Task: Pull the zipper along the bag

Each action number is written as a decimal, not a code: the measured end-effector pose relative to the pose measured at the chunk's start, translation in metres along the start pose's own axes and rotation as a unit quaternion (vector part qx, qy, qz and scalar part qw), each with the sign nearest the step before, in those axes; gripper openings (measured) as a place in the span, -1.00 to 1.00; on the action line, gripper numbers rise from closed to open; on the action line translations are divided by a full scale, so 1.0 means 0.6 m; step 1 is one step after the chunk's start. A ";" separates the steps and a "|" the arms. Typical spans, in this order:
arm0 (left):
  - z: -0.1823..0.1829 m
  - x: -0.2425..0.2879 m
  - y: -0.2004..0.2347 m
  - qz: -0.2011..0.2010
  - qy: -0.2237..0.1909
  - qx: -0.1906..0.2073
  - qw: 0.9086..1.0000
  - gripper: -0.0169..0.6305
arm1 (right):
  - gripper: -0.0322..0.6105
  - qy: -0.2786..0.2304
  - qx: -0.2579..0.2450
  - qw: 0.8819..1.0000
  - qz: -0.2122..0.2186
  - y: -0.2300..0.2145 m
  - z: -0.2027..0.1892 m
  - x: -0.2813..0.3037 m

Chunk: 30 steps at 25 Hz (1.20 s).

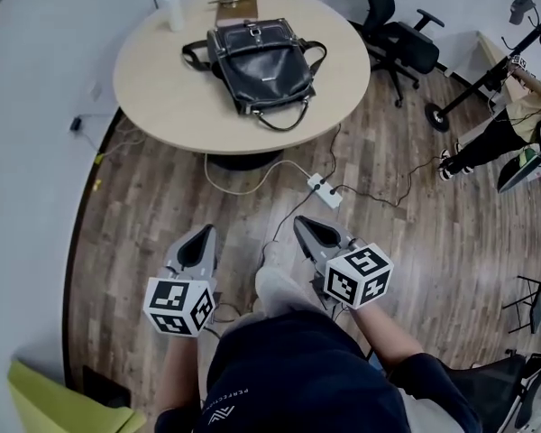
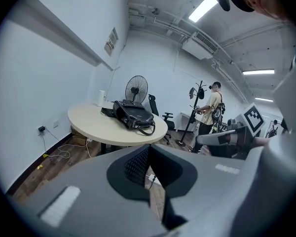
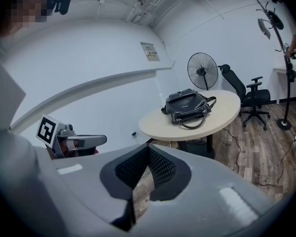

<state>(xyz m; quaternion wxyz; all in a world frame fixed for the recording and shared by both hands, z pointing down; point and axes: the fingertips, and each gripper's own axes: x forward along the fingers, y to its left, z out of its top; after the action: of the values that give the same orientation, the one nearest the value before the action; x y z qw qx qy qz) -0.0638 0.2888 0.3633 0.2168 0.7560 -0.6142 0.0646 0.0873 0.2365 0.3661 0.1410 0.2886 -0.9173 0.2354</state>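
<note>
A black leather bag (image 1: 260, 64) with straps and a loop handle lies on a round beige table (image 1: 162, 88), well ahead of me. It also shows in the left gripper view as the bag (image 2: 133, 115) and in the right gripper view as the bag (image 3: 187, 105). My left gripper (image 1: 201, 234) and right gripper (image 1: 305, 225) hang over the wooden floor, far short of the table. Both are shut with nothing between the jaws. The zipper is too small to make out.
On the table's far side stand a white bottle (image 1: 172, 11) and a brown notebook (image 1: 235, 8). A power strip (image 1: 325, 190) with cables lies on the floor below the table. A black office chair (image 1: 397, 34) stands at the right, and another person (image 2: 211, 113) stands by a coat stand.
</note>
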 end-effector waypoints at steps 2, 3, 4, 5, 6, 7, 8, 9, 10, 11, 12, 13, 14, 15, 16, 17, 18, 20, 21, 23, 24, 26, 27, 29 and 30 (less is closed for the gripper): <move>0.014 0.019 0.011 0.005 0.000 0.003 1.000 -0.90 | -0.89 0.002 0.001 1.000 0.008 -0.015 0.011 0.027; 0.021 0.028 0.016 0.008 0.001 0.003 1.000 -0.90 | -0.89 0.004 0.002 1.000 0.011 -0.022 0.017 0.041; 0.028 0.037 0.022 0.011 0.002 0.003 1.000 -0.90 | -0.89 0.006 0.002 1.000 0.015 -0.027 0.024 0.054; 0.036 0.046 0.029 0.013 0.003 0.004 1.000 -0.90 | -0.89 0.007 0.002 1.000 0.019 -0.032 0.032 0.067; 0.044 0.056 0.036 0.016 0.004 0.005 1.000 -0.90 | -0.89 0.008 0.001 1.000 0.023 -0.036 0.041 0.081; 0.052 0.067 0.043 0.020 0.005 0.006 1.000 -0.90 | -0.89 0.009 -0.001 1.000 0.028 -0.041 0.049 0.094; 0.058 0.077 0.049 0.023 0.005 0.007 1.000 -0.90 | -0.89 0.011 -0.003 0.999 0.032 -0.045 0.055 0.106; 0.063 0.088 0.055 0.026 0.005 0.006 1.000 -0.90 | -0.89 0.013 -0.006 0.999 0.035 -0.051 0.061 0.118; 0.069 0.099 0.061 0.028 0.005 0.005 1.000 -0.90 | -0.89 0.015 -0.008 0.999 0.038 -0.058 0.066 0.129; 0.074 0.110 0.066 0.029 0.004 0.003 1.000 -0.90 | -0.89 0.017 -0.010 0.999 0.040 -0.065 0.072 0.140; 0.080 0.120 0.071 0.031 0.003 0.002 1.000 -0.90 | -0.89 0.017 -0.012 0.999 0.042 -0.072 0.079 0.150; 0.086 0.130 0.076 0.032 0.003 0.000 0.999 -0.90 | -0.89 0.017 -0.012 0.999 0.044 -0.079 0.085 0.160; 0.091 0.140 0.081 0.033 0.003 0.000 0.999 -0.90 | -0.89 0.018 -0.012 0.999 0.046 -0.086 0.090 0.169; 0.095 0.150 0.085 0.034 0.004 -0.001 0.999 -0.90 | -0.89 0.018 -0.011 0.999 0.047 -0.093 0.094 0.178; 0.099 0.158 0.090 0.035 0.005 -0.001 0.999 -0.90 | -0.89 0.020 -0.009 0.999 0.049 -0.100 0.097 0.186; 0.103 0.167 0.094 0.035 0.006 -0.001 0.999 -0.90 | -0.89 0.021 -0.008 0.998 0.051 -0.105 0.100 0.194; 0.107 0.175 0.098 0.035 0.006 -0.001 0.999 -0.90 | -0.89 0.022 -0.007 0.998 0.052 -0.110 0.102 0.202; 0.116 0.192 0.105 0.034 0.007 -0.002 0.999 -0.90 | -0.89 0.022 -0.007 0.998 0.057 -0.118 0.108 0.217; 0.119 0.201 0.107 0.033 0.008 -0.002 0.999 -0.90 | -0.89 0.022 -0.008 0.998 0.059 -0.122 0.111 0.223; 0.127 0.218 0.110 0.032 0.009 0.000 0.999 -0.90 | -0.89 0.019 -0.012 0.998 0.064 -0.127 0.118 0.233; 0.130 0.226 0.113 0.031 0.009 0.001 0.999 -0.90 | -0.87 0.019 -0.012 0.998 0.065 -0.129 0.120 0.239; 0.133 0.239 0.118 0.029 0.014 0.003 0.999 -0.90 | -0.70 0.022 -0.009 0.997 0.067 -0.133 0.121 0.250; 0.134 0.244 0.122 0.028 0.017 0.003 0.999 -0.90 | -0.70 0.023 -0.007 0.998 0.065 -0.134 0.120 0.254; 0.137 0.254 0.131 0.026 0.019 0.003 0.999 -0.89 | -0.70 0.023 -0.004 0.998 0.058 -0.139 0.121 0.261; 0.141 0.260 0.137 0.024 0.018 0.002 1.000 -0.88 | -0.69 0.022 -0.003 0.998 0.054 -0.142 0.122 0.266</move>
<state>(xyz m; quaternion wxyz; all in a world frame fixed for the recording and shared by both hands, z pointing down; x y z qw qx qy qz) -0.1195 0.1013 0.3648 0.2245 0.7404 -0.6279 0.0847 0.0024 0.0635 0.3967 0.1491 0.2334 -0.9287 0.2466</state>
